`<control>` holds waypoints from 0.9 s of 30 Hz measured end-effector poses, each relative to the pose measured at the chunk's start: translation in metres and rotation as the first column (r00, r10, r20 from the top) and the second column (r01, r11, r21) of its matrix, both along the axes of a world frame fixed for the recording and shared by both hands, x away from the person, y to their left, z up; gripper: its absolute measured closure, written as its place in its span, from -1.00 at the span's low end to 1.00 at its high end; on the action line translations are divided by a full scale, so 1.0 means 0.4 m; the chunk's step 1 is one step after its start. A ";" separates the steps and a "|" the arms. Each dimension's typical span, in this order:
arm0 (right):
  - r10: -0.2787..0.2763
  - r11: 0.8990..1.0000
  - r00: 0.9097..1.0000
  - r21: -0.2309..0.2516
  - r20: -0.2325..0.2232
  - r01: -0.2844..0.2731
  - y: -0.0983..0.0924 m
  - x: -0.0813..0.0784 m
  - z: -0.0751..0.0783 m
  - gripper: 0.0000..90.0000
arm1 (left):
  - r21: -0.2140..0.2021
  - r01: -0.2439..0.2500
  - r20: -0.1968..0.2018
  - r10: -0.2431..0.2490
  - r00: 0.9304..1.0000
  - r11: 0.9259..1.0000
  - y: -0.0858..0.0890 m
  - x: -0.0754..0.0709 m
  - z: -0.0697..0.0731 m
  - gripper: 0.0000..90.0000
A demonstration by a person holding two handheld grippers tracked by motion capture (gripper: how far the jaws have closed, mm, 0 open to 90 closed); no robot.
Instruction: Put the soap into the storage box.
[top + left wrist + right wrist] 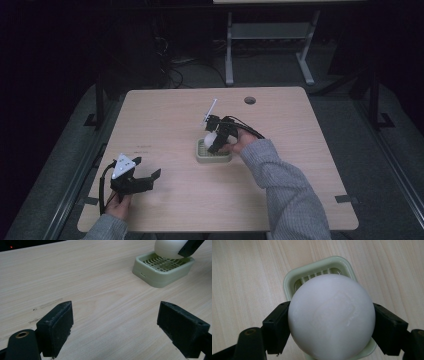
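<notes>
My right tool [331, 322] has its jaws clamped on either side of a white soap bar [331, 317], holding it just above the pale green slatted soap dish [289, 282] near the middle of the surface [165, 110]. My left tool [115, 327] sits well apart near the surface's front left corner, jaws spread wide, gripping nothing.

— What's in front of the left gripper [115, 325]?
— Its jaws stand wide apart over bare counter [95, 287]. Farther off sits a pale green slotted tray [162, 272], a white ball [168, 248] just above it.
</notes>
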State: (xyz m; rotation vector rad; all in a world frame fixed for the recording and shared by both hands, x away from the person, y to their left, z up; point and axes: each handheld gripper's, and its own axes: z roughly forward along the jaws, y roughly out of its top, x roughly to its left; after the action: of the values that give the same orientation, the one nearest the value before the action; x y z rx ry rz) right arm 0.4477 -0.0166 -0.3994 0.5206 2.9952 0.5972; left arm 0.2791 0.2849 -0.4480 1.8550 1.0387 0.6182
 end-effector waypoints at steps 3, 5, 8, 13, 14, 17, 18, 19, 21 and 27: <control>0.002 1.000 1.000 0.003 -0.003 -0.002 0.004 0.003 -0.003 -0.48 | 0.000 0.000 -0.002 0.000 1.000 1.000 0.000 0.000 0.000 -0.71; 0.000 1.000 1.000 0.002 -0.006 0.000 0.006 0.003 -0.004 -0.48 | 0.001 0.001 0.000 -0.001 1.000 1.000 0.000 0.000 0.000 -0.71; 0.000 1.000 1.000 0.002 -0.007 0.000 0.007 0.008 -0.009 -0.48 | 0.000 0.001 -0.002 -0.001 1.000 1.000 0.001 0.000 0.000 -0.71; -0.004 1.000 1.000 0.005 -0.013 0.004 0.008 0.013 -0.014 -0.48 | 0.000 0.001 -0.001 -0.001 1.000 1.000 0.002 0.000 0.001 -0.71; -0.001 1.000 1.000 0.004 -0.012 0.001 0.009 0.014 -0.016 -0.48 | 0.001 0.001 0.000 -0.001 1.000 1.000 0.002 0.000 0.001 -0.71; -0.001 1.000 1.000 0.001 -0.012 0.001 0.011 0.014 -0.021 -0.48 | 0.001 -0.001 0.000 0.001 1.000 1.000 0.003 0.000 0.001 -0.71; -0.002 1.000 1.000 0.002 -0.012 0.002 0.011 0.015 -0.023 -0.48 | 0.002 0.000 0.000 0.000 1.000 1.000 0.003 0.000 0.002 -0.71; -0.002 1.000 1.000 0.005 -0.013 0.002 0.011 0.015 -0.024 -0.48 | 0.002 0.001 0.001 -0.001 1.000 1.000 0.003 -0.001 0.002 -0.71; -0.002 1.000 1.000 0.002 -0.011 0.002 0.012 0.016 -0.027 -0.48 | 0.001 0.000 0.002 0.000 1.000 1.000 0.002 -0.001 0.002 -0.71; -0.003 1.000 1.000 0.005 -0.014 0.003 0.014 0.015 -0.030 -0.48 | -0.003 -0.002 0.005 0.002 1.000 1.000 0.003 -0.002 0.003 -0.71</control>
State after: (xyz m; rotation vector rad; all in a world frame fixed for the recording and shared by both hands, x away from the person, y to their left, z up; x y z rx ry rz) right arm 0.4538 -0.0111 -0.4112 0.5310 3.0062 0.6029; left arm 0.2783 0.2860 -0.4469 1.8493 1.0377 0.6218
